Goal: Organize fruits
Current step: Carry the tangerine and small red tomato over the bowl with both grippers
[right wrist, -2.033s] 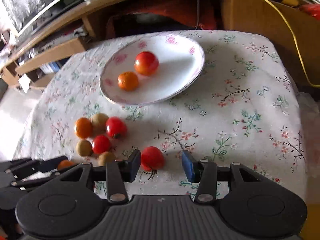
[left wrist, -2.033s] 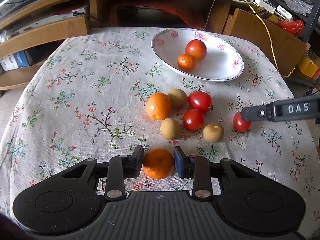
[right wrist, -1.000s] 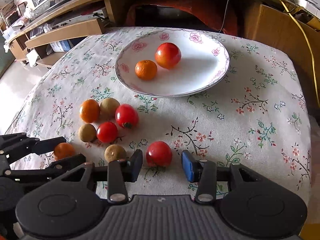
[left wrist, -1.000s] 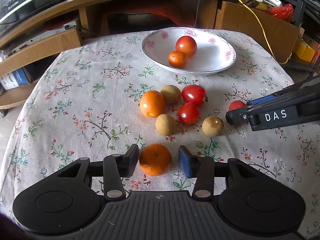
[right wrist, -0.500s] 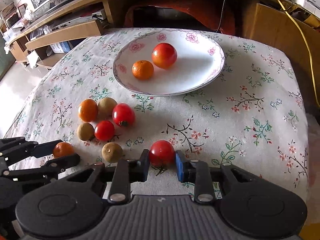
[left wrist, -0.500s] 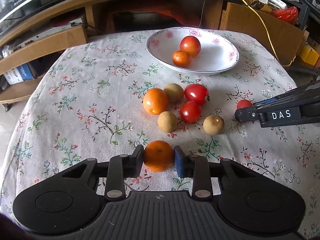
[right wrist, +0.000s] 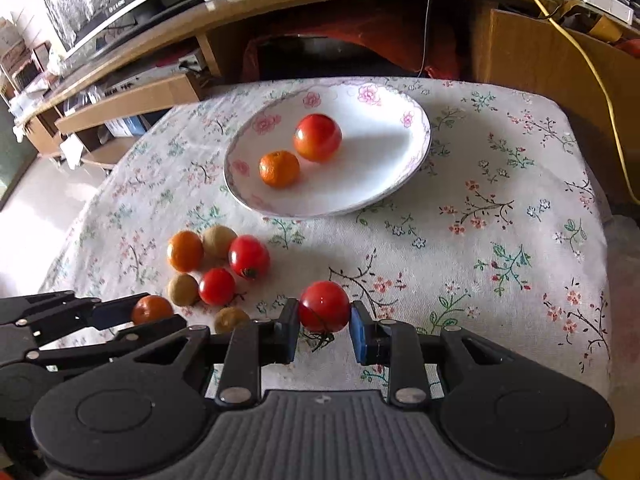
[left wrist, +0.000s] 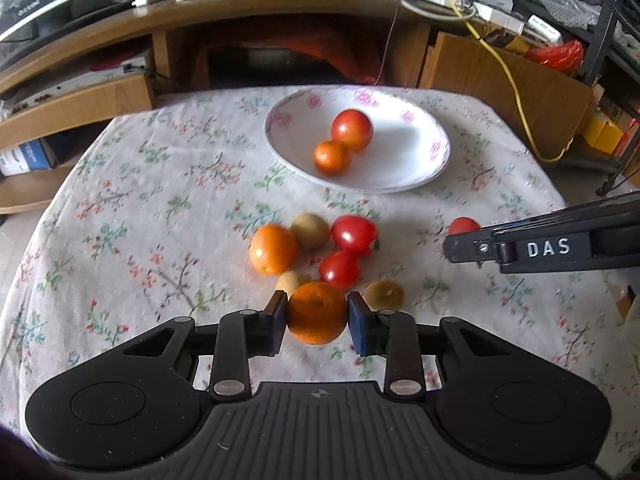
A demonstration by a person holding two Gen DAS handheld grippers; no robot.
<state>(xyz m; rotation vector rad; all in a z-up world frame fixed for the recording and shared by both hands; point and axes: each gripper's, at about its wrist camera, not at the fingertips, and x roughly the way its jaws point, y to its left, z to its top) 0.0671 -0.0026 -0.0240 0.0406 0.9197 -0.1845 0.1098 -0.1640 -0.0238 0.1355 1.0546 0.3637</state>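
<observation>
My left gripper is shut on a mandarin, held just above the floral cloth. My right gripper is shut on a red tomato, also raised off the cloth. In the left wrist view the right gripper shows at the right with the tomato behind its finger. A white flowered plate at the back holds a tomato and a small mandarin. A cluster lies on the cloth: an orange, two tomatoes, and three brownish fruits.
The table's cloth drops off at the right and left edges. Behind the table stand a wooden desk with shelves, cables and a yellow cord. Cardboard panels rise at the back right.
Both grippers closed on their fruit, the left on the mandarin and the right on the tomato. Both fruits have since risen slightly off the cloth.
</observation>
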